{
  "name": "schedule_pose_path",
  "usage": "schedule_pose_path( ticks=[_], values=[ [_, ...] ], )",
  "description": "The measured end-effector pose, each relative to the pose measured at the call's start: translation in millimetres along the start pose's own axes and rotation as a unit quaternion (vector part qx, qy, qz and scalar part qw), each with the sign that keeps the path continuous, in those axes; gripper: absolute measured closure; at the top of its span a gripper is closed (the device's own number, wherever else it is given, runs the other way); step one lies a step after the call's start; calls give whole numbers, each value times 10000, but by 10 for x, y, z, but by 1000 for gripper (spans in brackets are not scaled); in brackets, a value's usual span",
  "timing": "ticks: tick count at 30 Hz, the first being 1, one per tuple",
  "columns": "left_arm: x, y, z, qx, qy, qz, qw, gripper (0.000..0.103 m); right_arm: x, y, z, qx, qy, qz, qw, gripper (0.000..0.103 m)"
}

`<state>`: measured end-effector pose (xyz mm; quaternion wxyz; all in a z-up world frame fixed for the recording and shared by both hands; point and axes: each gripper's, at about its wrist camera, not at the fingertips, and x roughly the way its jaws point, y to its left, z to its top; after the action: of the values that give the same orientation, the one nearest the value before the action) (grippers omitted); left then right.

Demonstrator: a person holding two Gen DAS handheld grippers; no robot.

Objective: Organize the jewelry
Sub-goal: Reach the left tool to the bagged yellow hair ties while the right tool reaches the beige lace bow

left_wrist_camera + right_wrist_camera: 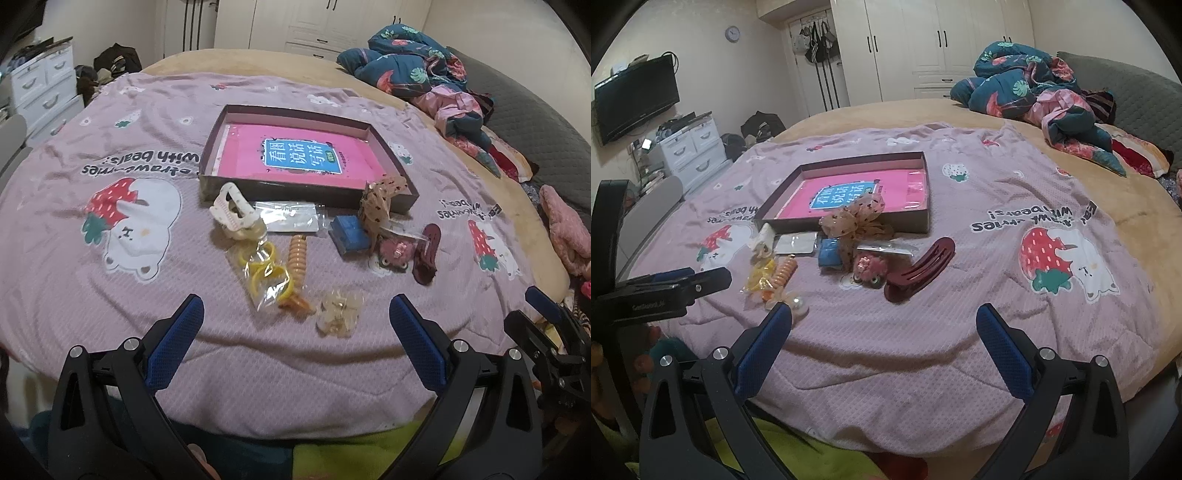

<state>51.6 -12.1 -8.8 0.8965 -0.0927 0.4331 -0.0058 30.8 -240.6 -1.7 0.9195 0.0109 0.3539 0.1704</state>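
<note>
1. The left gripper (295, 325) hovers low over the near edge of the bed, fingers spread wide with nothing between them. The right gripper (884, 332) does the same further right, equally wide and empty.

2. The jewelry and hair pieces lie in a loose cluster on the pink blanket (92, 295), just in front of the shallow box (212, 181), which holds only a pink booklet (295, 155). None of the pieces is inside it yet, though the dotted bow (855, 219) leans against its near wall.

3. Judged from this, the sorting has not started; this is the approach to a first pick.

4. Nearest the left gripper are the pearl clip (338, 312), the bag of yellow rings (264, 273) and the orange spiral tie (297, 264). The dark red claw clip (919, 271) lies nearest the right gripper.

5. The next move probably calls for lowering onto one small piece, closing gently without snagging the blanket, then carrying it to the box. The crinkly bag may slip.
</note>
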Motion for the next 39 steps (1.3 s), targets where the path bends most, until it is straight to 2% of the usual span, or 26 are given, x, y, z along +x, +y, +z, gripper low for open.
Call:
schedule_pose_path(
  ticks=[7, 21, 28, 31, 36, 38, 39],
  values=[
    [252, 24, 116, -88, 201, -89, 9997, 9, 179, -59, 96, -77, 97, 3, 9999, 4],
    [605, 397, 182, -705, 562, -199, 9957, 11, 720, -37, 460, -223, 191, 223, 9993, 4],
    [733, 510, 143, -935, 773, -444, 9916, 32, 1061, 50, 575, -396, 356, 346, 9980, 4],
    [800, 505, 132, -995, 832, -579, 9899, 36, 1191, 89, 617, -481, 396, 432, 9971, 4],
    [915, 434, 162, -965, 884, -651, 9893, 53, 1410, 120, 649, -537, 512, 524, 9959, 4],
    [945, 443, 170, -931, 875, -563, 9902, 64, 1467, 125, 669, -485, 536, 574, 9957, 4],
    [946, 458, 168, -936, 838, -631, 9901, 65, 1494, 127, 681, -463, 550, 597, 9956, 4]
  ],
)
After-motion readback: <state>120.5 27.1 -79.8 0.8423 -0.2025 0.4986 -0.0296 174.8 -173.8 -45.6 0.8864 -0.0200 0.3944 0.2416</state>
